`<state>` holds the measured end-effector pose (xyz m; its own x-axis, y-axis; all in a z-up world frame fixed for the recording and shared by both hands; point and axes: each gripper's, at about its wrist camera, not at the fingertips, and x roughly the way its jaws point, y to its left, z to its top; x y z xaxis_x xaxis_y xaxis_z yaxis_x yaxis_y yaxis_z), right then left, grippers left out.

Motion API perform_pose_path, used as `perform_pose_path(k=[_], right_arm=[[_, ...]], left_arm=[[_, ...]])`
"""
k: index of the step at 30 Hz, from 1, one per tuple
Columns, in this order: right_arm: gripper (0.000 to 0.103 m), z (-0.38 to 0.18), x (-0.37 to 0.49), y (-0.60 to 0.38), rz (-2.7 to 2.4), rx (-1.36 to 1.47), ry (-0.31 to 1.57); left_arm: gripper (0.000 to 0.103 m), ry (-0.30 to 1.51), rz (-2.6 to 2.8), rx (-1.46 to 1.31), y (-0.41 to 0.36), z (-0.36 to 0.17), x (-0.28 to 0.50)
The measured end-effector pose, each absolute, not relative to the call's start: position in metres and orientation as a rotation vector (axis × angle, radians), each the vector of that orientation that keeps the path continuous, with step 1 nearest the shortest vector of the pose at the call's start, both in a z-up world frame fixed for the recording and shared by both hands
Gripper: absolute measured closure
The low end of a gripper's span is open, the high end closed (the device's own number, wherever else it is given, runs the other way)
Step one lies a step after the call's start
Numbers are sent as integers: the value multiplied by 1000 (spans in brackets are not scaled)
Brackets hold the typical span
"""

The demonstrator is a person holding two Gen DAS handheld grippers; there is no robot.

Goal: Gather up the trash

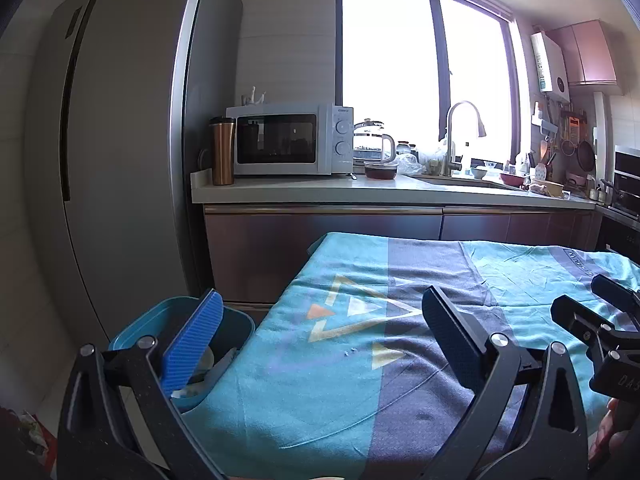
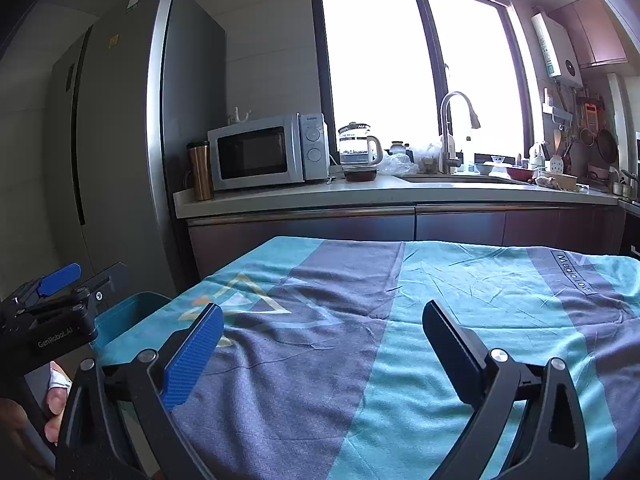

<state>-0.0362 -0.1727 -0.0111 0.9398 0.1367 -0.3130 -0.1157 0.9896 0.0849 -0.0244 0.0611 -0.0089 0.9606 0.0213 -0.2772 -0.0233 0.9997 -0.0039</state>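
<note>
teal and grey cloth [image 1: 360, 380] covers the table in front of me, printed with pale triangles, and only a few tiny white specks [image 1: 349, 351] lie on it near the middle of the left wrist view. my left gripper [image 1: 324, 336] is spread wide with nothing between its blue pads [image 1: 192, 344], hanging over the table's left edge. just beyond and below that edge sits the blue trash bin [image 1: 132, 324], to the left of the table; through the gap by the left finger i can see pale crumpled trash [image 1: 200, 376] lying inside it. what each piece is, i cannot tell.

my right gripper [image 2: 324, 340] is also wide apart and holding nothing, poised above the grey stripe of the cloth. in its view the left gripper shows at the near left, with the bin's rim just behind it.

far across the room runs a pale counter [image 2: 360, 196] with a white microwave [image 2: 268, 152], a copper tumbler [image 2: 200, 170] to its left, a glass kettle [image 2: 358, 144] to its right, and a curved tap [image 2: 456, 128] under the bright window [image 2: 420, 60]. a tall grey fridge [image 2: 120, 120] stands at far left.
</note>
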Motion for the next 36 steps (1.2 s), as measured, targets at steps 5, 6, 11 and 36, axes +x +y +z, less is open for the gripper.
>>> perform_pose_path(k=[5,6,11,36], right_arm=[[7,-10,-35,-174,131,65,322],[7,-10,-35,-174,131,66,322],[7,-9,-36,-174,131,68,319],[7,-6,-37,-178,114,81,293]], left_arm=[[5,281,25,-7,61,-9,-25],[5,282,25,-6,61,-9,-25],[5,279,25,-8,62,-8,-25],[5,238,37,-10,65,-8,-27]])
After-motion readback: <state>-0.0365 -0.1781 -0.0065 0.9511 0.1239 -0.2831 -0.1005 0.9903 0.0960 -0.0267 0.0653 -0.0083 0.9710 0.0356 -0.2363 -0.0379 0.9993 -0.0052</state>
